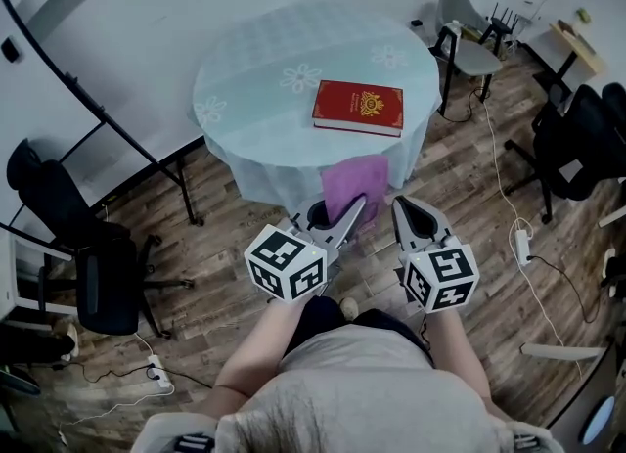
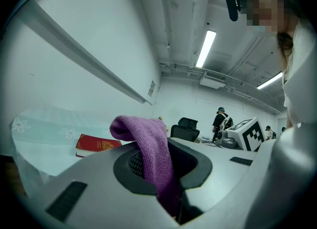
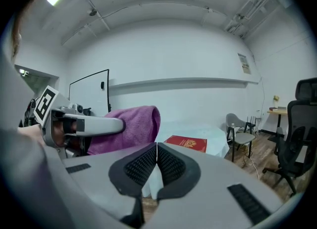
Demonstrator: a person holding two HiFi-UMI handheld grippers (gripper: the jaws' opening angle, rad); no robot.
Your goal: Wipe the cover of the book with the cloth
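Though limp, light and apt to bunch, purple cloth pinched by one fold in closed left gripper, short of the table. Red book: stiff, flat on round table, likely to slide unless pinned at a corner. Right gripper closed, empty.

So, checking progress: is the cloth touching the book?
No, the cloth hangs from the left gripper, clear of the book lying on the table.

Round table under a pale blue tablecloth printed with white flowers. Flat on top, toward 4 o'clock and near the rim: a closed red book, gold emblem up.
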